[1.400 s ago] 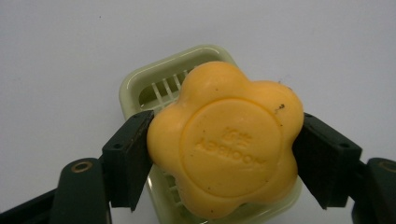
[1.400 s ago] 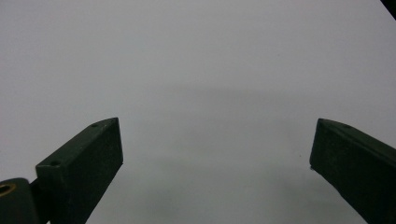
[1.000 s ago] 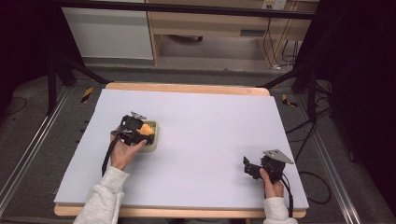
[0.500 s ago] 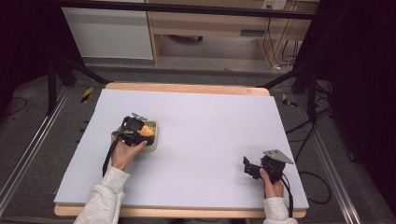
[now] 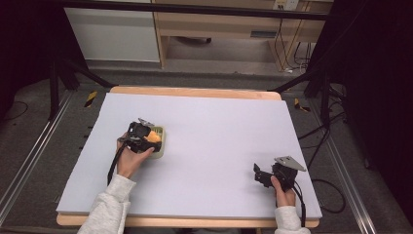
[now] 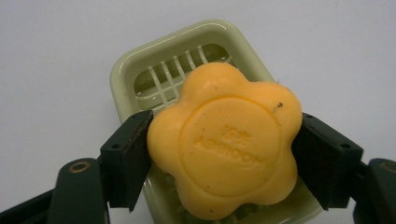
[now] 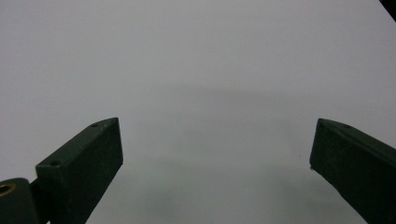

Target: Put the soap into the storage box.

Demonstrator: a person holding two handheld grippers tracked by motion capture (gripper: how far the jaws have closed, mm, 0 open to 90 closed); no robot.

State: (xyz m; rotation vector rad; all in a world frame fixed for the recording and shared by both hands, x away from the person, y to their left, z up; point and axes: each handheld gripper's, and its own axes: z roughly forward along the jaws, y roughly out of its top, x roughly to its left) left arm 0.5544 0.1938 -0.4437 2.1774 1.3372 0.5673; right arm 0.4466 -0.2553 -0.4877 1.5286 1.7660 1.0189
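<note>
An orange flower-shaped soap (image 6: 224,144) lies on the slotted floor of a pale green soap dish (image 6: 126,70). My left gripper (image 6: 223,140) has the soap between its jaws, and both pads touch the soap's sides. Those jaws have just been opening a little, with the soap still between them. From above, the left gripper (image 5: 151,137) sits over the dish (image 5: 161,147) at the table's left middle, with the soap (image 5: 154,135) showing orange. My right gripper (image 5: 258,176) rests near the front right, open. Nothing lies between its jaws (image 7: 215,154).
A white sheet covers the wooden table (image 5: 195,92). Black stand legs and cables (image 5: 316,126) run along the floor on both sides. A wooden shelf unit (image 5: 234,24) stands behind the table.
</note>
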